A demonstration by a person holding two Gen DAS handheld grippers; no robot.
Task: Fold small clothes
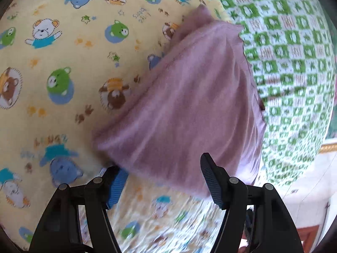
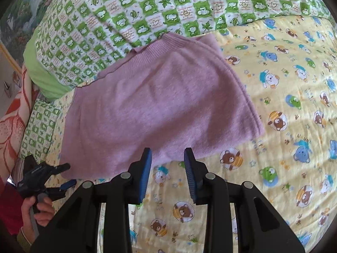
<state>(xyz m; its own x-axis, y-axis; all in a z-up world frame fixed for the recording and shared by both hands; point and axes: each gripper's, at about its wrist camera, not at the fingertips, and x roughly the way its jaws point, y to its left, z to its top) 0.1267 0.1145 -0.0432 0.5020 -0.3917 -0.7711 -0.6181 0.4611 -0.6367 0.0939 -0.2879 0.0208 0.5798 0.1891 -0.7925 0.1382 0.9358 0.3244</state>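
Yellow bear-print sheet (image 2: 273, 109) lies under everything you see. Nearest, your right gripper (image 2: 167, 160) is spread, empty, just short of the pink knit garment (image 2: 155, 105), which lies folded flat on the sheet. Only this view shows your left hand (image 2: 39, 208). Your left gripper (image 1: 164, 172) is spread too; blur smears the garment's (image 1: 185, 105) edge there. Beyond, a green checked quilt (image 2: 168, 12) overlaps the sheet.
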